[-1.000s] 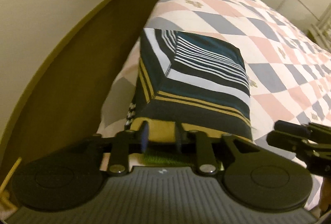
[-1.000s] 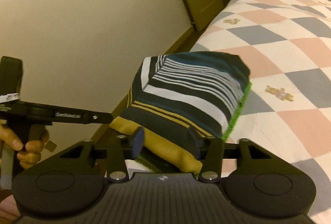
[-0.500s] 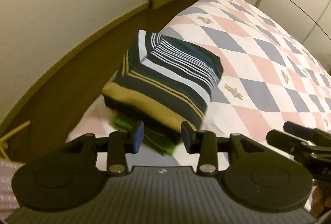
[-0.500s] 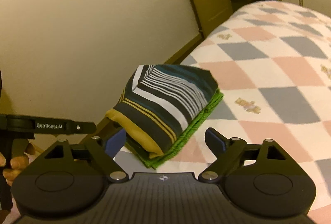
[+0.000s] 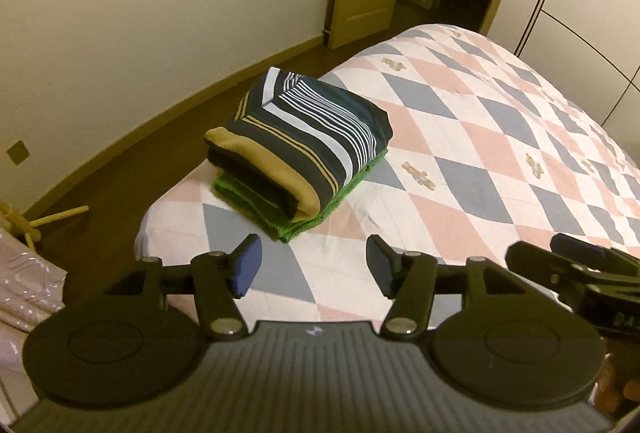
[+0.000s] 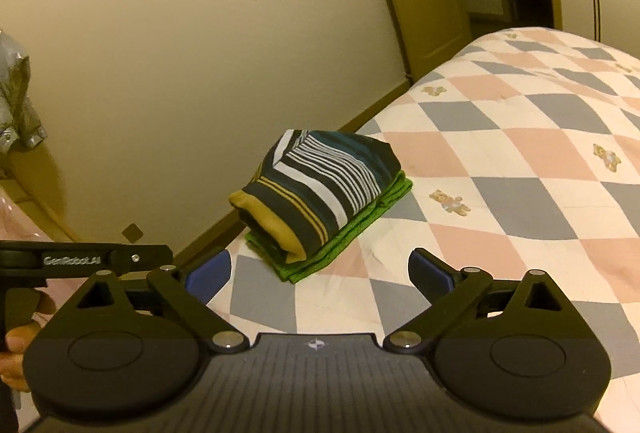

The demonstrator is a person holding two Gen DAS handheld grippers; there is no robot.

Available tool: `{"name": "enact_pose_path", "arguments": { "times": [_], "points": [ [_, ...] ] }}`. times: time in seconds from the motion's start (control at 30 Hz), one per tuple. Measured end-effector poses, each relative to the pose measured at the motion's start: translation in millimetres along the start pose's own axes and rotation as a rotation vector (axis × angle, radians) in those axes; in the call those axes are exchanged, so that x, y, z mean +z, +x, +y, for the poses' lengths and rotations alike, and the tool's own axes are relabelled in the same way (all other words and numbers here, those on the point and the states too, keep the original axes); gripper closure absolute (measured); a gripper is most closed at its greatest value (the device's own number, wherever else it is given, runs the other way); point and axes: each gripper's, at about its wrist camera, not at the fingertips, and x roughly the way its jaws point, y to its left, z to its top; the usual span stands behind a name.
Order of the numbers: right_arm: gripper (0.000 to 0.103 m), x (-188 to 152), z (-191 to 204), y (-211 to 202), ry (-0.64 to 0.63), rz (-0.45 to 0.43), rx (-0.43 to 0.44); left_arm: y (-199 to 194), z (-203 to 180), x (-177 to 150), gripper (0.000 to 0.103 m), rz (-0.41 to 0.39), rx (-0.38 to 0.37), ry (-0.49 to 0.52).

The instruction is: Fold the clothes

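Striped folded garment [image 5: 304,137] lies atop green garment [image 5: 304,225], mustard hem nearest.

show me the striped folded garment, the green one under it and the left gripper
striped folded garment [image 5: 316,137], left wrist view, on its striped top face
green garment [image 6: 340,245], right wrist view, on its exposed edge
left gripper [image 5: 312,269], left wrist view, midway between its fingertips

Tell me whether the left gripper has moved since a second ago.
Yes. The left gripper has let go and backed away from the striped garment, which lies on the quilt.
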Motion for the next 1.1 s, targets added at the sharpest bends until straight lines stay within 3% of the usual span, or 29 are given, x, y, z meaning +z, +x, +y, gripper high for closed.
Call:
{"name": "enact_pose_path", "arguments": {
  "times": [0.23, 0.53, 0.8, 0.97, 1.1],
  "points": [
    [0.003, 0.5, 13.6, -15.0, 0.002, -0.011, 0.010, -30.7, 2.5, 1.5, 0.036, -0.044, 0.035, 0.021],
    [0.002, 8.7, 31.4, 0.4, 0.042, -0.007, -0.049, -23.1, 20.9, 16.0, 0.022, -0.019, 0.053, 0.085],
    [0.002, 4.5, 47.7, 9.1, 0.076, -0.005, -0.070, -17.3, 40.5, 22.9, 0.015, -0.012, 0.047, 0.118],
    [0.002, 10.3, 59.9, 12.8, 0.042, 0.006, -0.078, -25.0, 52.4, 20.3, 0.002, -0.041, 0.035, 0.109],
    [0.002, 14.0, 69.2, 14.3, -0.001, 0.017, -0.089, -26.6, 56.5, 13.3, 0.001, -0.063, 0.066, 0.100]
  ]
}}
